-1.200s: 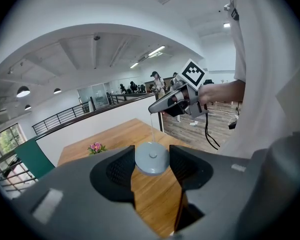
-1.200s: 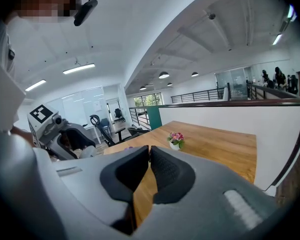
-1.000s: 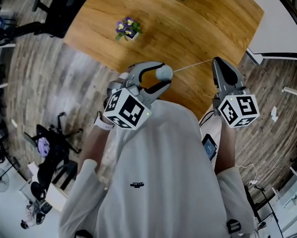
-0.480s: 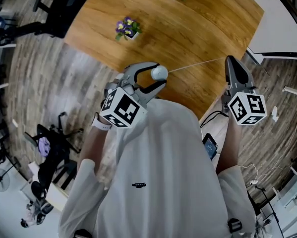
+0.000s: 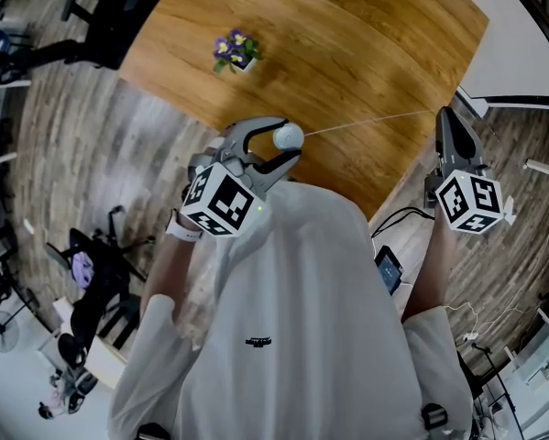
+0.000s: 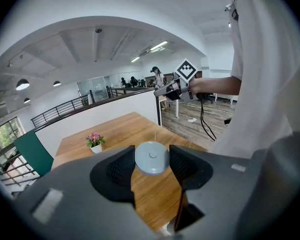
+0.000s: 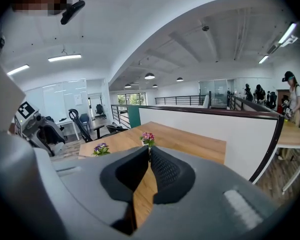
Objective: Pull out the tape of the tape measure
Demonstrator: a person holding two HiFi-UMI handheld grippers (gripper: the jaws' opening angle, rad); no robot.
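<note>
Tape measure (image 5: 289, 137), round: clamped in left gripper (image 6: 152, 155) jaws over table (image 5: 347, 44) near edge. Tape (image 5: 370, 120): spans table corner, end pinched between right gripper (image 7: 149, 152) closed jaws.

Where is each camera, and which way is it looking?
Head view: on the person's head, looking down at the table, left tongs, right tongs, white shirt.
Left gripper view: on the left tongs, facing across the round tape measure; the right arm shows.
Right gripper view: on the right tongs, pinching the tape, facing the table; white shirt at left.
Shared: both gripper views show the pink flowers.
</note>
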